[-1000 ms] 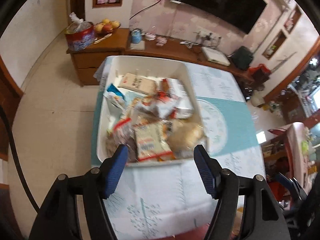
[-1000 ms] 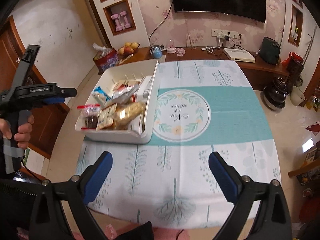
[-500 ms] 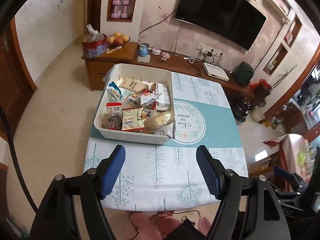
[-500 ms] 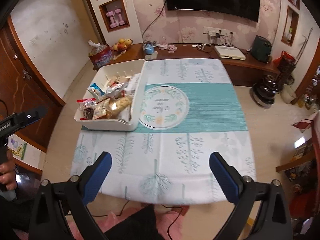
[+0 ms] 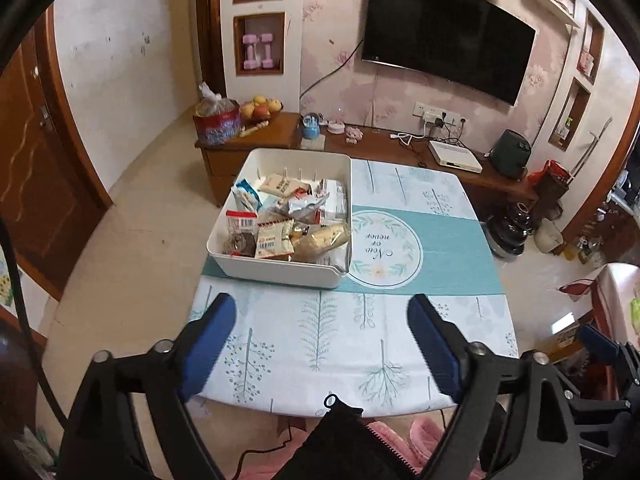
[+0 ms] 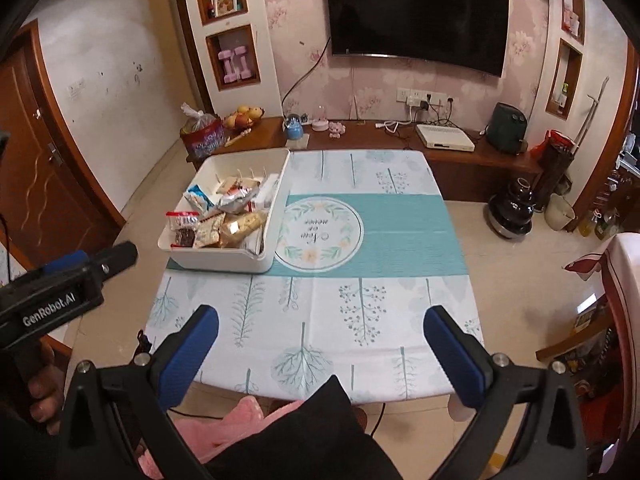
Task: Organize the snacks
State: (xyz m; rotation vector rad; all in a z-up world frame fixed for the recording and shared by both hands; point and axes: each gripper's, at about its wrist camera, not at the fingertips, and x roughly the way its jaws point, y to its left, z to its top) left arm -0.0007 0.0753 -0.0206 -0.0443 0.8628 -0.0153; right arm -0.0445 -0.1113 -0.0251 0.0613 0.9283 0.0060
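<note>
A white bin (image 5: 280,272) full of several snack packets (image 5: 276,240) stands on the left side of the table (image 5: 352,344); it also shows in the right wrist view (image 6: 220,262). My left gripper (image 5: 320,344) is open and empty, held back over the table's near edge, well short of the bin. My right gripper (image 6: 320,356) is open and empty, over the near edge too. The left gripper's body (image 6: 60,288) shows at the left of the right wrist view.
The table has a white and teal cloth with a round emblem (image 6: 320,234). A wooden sideboard (image 6: 360,136) behind holds a fruit bowl (image 6: 242,116), a red tin (image 6: 202,136) and small items. A black appliance (image 6: 512,212) stands on the floor at right.
Both grippers have pulled back and up away from the bin; the left one was close over the snacks a second ago. The bin now looks smaller and farther. Both stayed open.
</note>
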